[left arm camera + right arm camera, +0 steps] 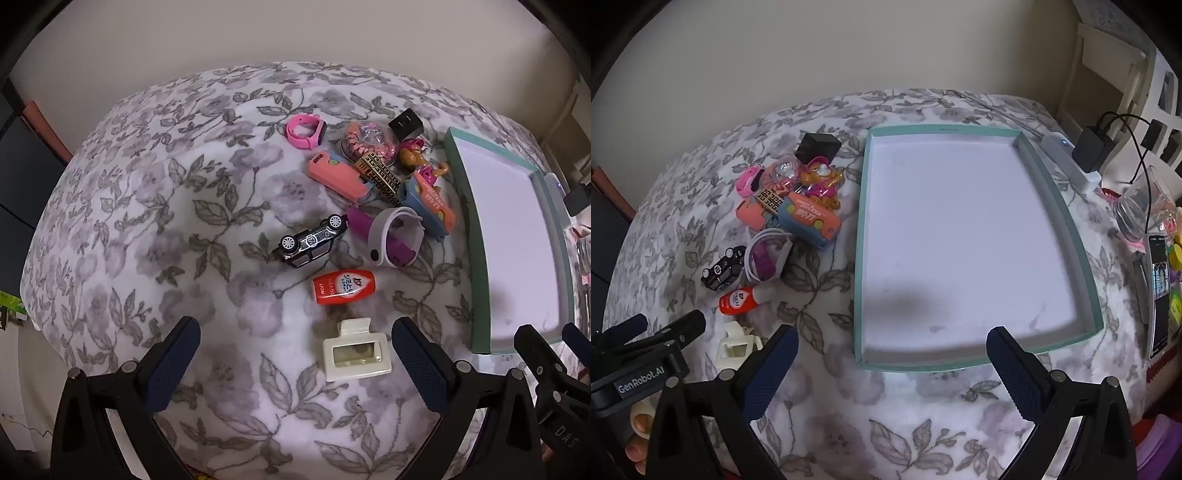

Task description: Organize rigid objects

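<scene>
A pile of small objects lies on the floral cloth: a cream hair clip (355, 350), a red glue bottle (343, 286), a black toy car (314, 240), a white wristband (395, 236), a pink watch (306, 131), orange cases (337, 175) and a cat figure (421, 158). An empty teal-rimmed white tray (1089, 266) lies to their right. My left gripper (295, 365) is open, just short of the hair clip (735, 345). My right gripper (892, 373) is open at the tray's near edge.
A black charger cube (405, 123) sits behind the pile. Right of the tray are a power strip with a plugged adapter (1089, 149), a glass jar (1145, 203) and a phone (1160, 291). A wall stands behind the table.
</scene>
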### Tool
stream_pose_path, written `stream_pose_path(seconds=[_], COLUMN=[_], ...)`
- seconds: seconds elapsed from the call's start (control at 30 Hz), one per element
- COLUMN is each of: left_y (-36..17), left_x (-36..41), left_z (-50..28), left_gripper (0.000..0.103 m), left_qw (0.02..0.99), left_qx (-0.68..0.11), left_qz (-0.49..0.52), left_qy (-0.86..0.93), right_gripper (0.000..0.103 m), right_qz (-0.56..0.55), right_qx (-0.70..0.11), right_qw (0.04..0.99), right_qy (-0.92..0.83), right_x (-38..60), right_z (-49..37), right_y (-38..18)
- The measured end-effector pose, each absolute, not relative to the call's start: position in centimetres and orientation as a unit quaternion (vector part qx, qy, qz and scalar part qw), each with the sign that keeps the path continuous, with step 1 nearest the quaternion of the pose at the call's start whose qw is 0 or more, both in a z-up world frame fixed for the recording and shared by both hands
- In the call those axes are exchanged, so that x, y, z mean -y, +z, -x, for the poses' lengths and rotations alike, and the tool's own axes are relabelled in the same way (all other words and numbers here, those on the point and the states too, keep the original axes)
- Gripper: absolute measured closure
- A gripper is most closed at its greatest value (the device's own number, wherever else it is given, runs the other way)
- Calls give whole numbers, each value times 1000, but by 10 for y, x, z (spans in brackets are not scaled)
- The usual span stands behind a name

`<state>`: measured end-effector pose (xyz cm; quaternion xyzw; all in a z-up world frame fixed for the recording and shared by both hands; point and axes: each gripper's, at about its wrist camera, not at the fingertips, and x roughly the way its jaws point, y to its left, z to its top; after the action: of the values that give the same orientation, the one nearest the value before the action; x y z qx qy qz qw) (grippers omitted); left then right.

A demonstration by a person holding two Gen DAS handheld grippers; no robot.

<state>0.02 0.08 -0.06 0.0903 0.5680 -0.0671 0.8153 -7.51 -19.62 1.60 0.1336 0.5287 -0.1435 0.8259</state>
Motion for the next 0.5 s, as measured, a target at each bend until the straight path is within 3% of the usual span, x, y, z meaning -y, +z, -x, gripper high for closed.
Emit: stream_pose_path(seconds=[0.5], left_y=[-1], left_x=[-1], left_z=[0], left_gripper=[0], left_qw=[817], left_qx=[-566], left_qz=[-98], left_qy=[-50], right_gripper=[0], right_qz=[-133], right_qx=[-520], right_qw=[832], right_qy=[-141], right_x=[193], right_z=[74], right_y=[15])
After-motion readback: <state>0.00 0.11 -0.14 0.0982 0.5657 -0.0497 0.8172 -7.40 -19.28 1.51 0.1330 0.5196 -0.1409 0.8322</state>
